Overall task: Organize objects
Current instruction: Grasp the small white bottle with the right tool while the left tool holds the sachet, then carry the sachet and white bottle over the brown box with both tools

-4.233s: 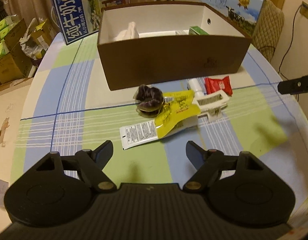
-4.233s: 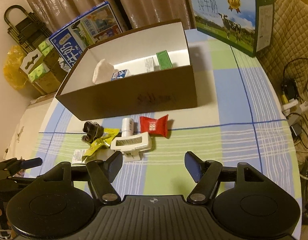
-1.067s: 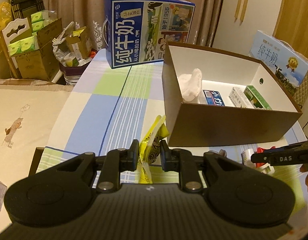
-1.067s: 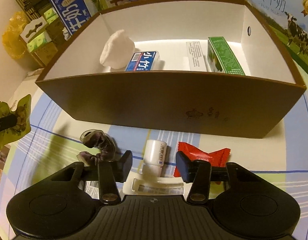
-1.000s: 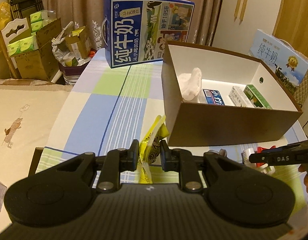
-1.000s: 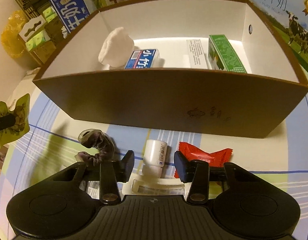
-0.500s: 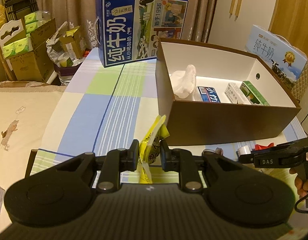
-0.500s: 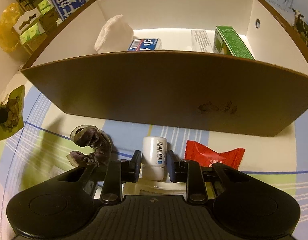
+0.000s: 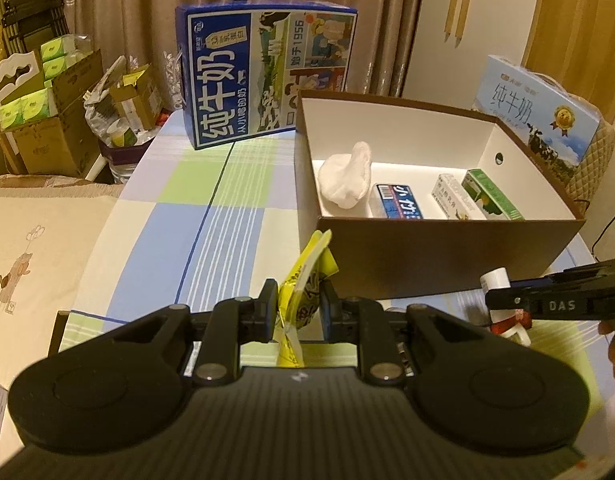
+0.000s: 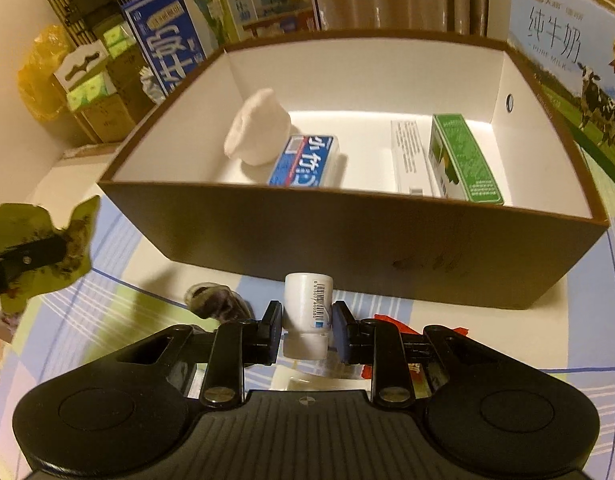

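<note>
My left gripper point(image 9: 295, 310) is shut on a yellow snack packet point(image 9: 307, 268), held upright above the checked tablecloth, left of the brown box point(image 9: 427, 264). The same packet point(image 10: 47, 252) shows at the left edge of the right wrist view. My right gripper point(image 10: 305, 330) is shut on a small white bottle point(image 10: 307, 300) with a barcode, lifted just in front of the brown box point(image 10: 347, 248). In the left wrist view that bottle point(image 9: 494, 280) sticks up from the right gripper's fingers point(image 9: 547, 300). The box holds a white cloth point(image 10: 259, 132), a blue-labelled pack point(image 10: 307, 160), and white and green cartons point(image 10: 463, 160).
On the cloth below the right gripper lie a dark scrunchie point(image 10: 219, 304), a red packet point(image 10: 391, 320) and a white plastic piece point(image 10: 307, 380), mostly hidden. A blue milk carton case point(image 9: 263, 76) stands behind the box, a lighter one point(image 10: 567, 60) to its right. Cardboard boxes point(image 9: 47, 120) stand beyond the table's left edge.
My right gripper closed on the white bottle and lifted it off the table toward the box. The left gripper kept hold of the yellow packet and stayed nearly still.
</note>
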Motion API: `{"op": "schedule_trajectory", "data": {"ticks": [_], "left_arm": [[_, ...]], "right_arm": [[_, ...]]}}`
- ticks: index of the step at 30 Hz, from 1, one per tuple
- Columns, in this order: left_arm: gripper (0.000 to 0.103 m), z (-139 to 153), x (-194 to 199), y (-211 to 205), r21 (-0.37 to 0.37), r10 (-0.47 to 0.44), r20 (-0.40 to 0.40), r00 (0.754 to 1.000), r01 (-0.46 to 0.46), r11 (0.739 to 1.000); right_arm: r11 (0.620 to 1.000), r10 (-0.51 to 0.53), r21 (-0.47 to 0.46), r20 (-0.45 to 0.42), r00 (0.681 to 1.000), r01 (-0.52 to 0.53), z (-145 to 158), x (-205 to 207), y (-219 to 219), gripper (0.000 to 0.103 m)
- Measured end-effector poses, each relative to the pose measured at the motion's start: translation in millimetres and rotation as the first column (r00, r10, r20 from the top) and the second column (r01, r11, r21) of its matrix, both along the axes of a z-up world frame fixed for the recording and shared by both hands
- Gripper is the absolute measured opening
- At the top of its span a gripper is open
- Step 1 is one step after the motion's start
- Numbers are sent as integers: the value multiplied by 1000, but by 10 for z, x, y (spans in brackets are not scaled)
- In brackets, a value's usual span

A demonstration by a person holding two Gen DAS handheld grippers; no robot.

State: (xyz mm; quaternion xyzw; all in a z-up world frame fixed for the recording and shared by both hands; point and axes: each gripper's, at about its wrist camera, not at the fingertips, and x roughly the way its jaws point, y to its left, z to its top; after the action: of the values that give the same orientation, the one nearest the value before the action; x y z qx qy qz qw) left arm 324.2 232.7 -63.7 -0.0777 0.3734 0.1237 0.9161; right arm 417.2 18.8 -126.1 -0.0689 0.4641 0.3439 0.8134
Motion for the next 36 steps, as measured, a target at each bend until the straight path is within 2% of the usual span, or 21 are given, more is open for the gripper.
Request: {"op": "schedule_trajectory", "data": {"ticks": [22, 36], "left_arm": [[18, 363, 39, -321, 11, -79, 77, 994, 78, 997], [18, 575, 578, -415, 63, -144, 106, 984, 138, 988]], "right_arm": [[994, -19, 112, 33, 999, 16, 626, -150, -507, 24], [989, 8, 144, 120, 993, -26, 991, 204, -416, 24]]}}
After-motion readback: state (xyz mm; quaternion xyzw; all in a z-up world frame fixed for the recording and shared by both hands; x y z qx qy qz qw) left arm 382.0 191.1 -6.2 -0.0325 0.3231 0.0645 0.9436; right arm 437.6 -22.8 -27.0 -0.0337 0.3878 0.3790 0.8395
